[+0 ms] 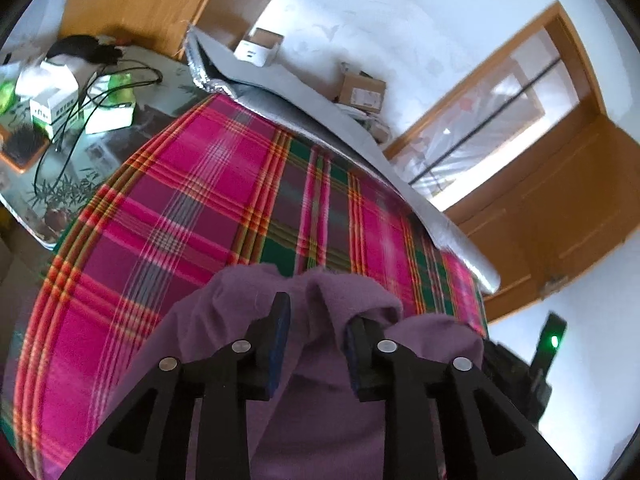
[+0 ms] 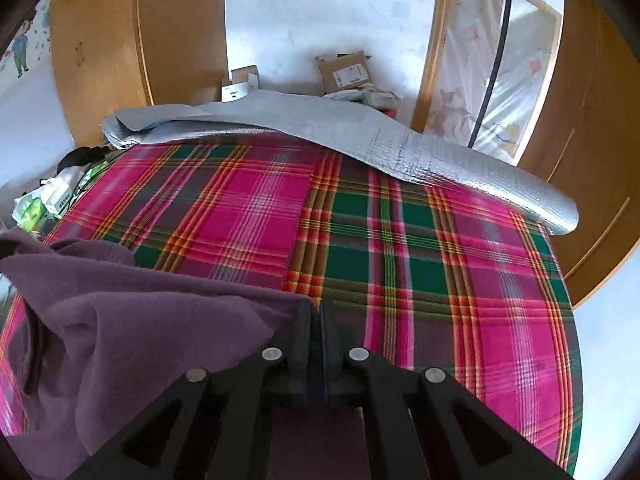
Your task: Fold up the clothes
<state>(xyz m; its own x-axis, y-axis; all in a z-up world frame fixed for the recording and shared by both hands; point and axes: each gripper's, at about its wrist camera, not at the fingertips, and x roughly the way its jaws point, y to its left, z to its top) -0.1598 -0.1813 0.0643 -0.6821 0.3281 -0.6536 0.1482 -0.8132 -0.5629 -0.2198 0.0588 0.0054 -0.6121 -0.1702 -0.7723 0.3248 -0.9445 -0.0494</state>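
My left claw (image 1: 316, 316) stands partly apart astride a ridge of the soft purple fleece garment (image 1: 320, 400) on the pink-and-green plaid bedspread (image 1: 200, 184), while my right claw (image 2: 316, 316) pinches its edge at nine o'clock.

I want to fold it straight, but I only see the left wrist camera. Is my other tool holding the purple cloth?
Observer: Yes. The right tool is shut on an edge of the cloth.
Operator: Where does the rest go?
Observer: It spreads in folds to the left of that tool. None of it lies on the plaid sheet to its right.
Operator: Is there anything fun over there?
Observer: A cartoon sticker on the wall, far left.
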